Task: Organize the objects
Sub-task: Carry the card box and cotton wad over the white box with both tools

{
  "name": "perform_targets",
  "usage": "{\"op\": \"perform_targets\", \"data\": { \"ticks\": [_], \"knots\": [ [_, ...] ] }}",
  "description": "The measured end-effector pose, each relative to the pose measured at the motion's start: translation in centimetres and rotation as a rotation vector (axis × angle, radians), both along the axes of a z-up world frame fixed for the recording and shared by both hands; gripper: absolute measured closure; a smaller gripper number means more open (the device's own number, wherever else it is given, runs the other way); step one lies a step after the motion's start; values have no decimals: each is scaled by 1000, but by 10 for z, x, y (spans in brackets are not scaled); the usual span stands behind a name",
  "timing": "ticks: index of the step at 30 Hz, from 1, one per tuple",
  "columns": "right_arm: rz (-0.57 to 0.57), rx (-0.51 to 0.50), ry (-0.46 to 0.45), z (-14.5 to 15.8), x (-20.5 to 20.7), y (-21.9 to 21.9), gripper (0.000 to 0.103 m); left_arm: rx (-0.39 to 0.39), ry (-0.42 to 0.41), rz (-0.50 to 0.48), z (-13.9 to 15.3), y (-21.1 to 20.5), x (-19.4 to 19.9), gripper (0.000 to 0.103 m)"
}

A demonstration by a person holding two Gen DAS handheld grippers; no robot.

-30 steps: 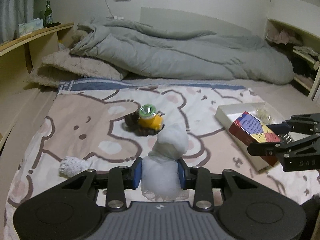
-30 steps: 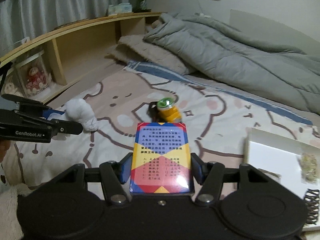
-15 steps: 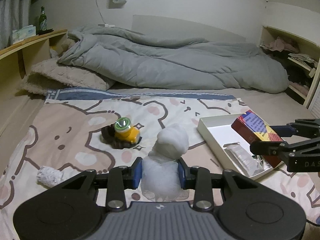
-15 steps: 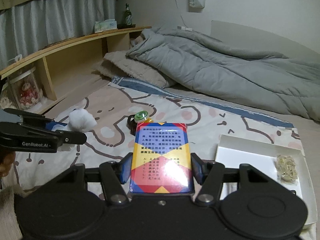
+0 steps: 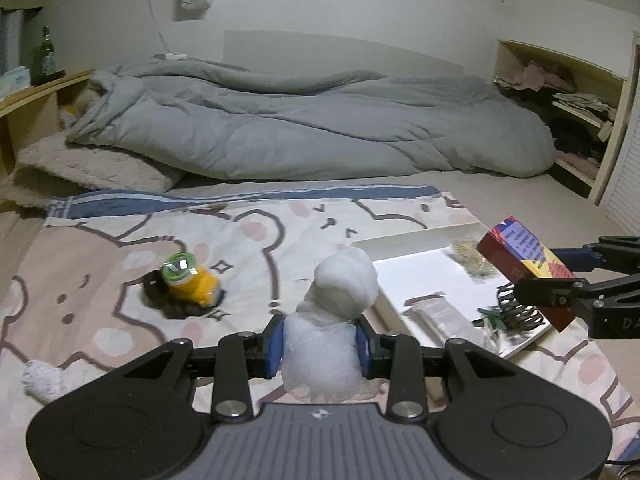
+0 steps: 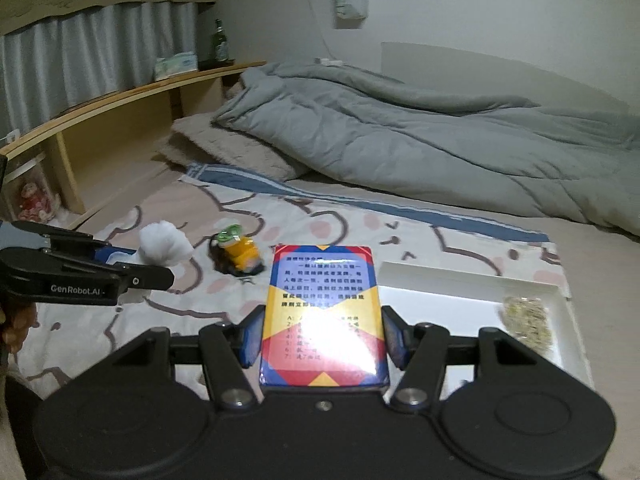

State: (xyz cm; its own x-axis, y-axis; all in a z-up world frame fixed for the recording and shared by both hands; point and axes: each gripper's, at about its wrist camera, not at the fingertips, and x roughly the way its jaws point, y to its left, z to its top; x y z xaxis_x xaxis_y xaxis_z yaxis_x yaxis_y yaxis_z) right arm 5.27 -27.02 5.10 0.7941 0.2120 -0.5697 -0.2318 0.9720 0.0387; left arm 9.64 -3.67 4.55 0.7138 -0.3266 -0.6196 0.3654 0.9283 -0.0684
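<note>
My left gripper (image 5: 320,338) is shut on a white mesh puff (image 5: 334,304), held above the bear-print blanket; the puff also shows in the right wrist view (image 6: 164,246). My right gripper (image 6: 322,334) is shut on a red, blue and yellow card box (image 6: 323,312), held over the near edge of a white tray (image 6: 440,280). In the left wrist view the box (image 5: 520,256) hangs over the tray (image 5: 420,272) at the right. A yellow toy with a green cap (image 5: 188,278) lies on the blanket, left of the tray.
The tray holds a clear packet (image 5: 436,312), a dark hair claw (image 5: 516,312) and a pale bundle (image 6: 526,318). A small white puff (image 5: 42,376) lies at the blanket's left edge. A grey duvet (image 5: 312,128) fills the far bed. Wooden shelves (image 6: 100,120) stand left.
Both grippers have moved right, toward the white tray, each still holding its object. The tray and its contents have come further into the left wrist view.
</note>
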Motion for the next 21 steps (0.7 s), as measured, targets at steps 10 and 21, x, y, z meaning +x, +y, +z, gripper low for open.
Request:
{"op": "perform_targets", "data": {
  "ticks": [10, 21],
  "knots": [
    [-126, -9, 8, -11, -12, -77, 43, 9, 14, -79, -12, -64, 13, 66],
    [-250, -8, 34, -33, -25, -158, 43, 19, 37, -168, -27, -136, 26, 66]
  ]
}}
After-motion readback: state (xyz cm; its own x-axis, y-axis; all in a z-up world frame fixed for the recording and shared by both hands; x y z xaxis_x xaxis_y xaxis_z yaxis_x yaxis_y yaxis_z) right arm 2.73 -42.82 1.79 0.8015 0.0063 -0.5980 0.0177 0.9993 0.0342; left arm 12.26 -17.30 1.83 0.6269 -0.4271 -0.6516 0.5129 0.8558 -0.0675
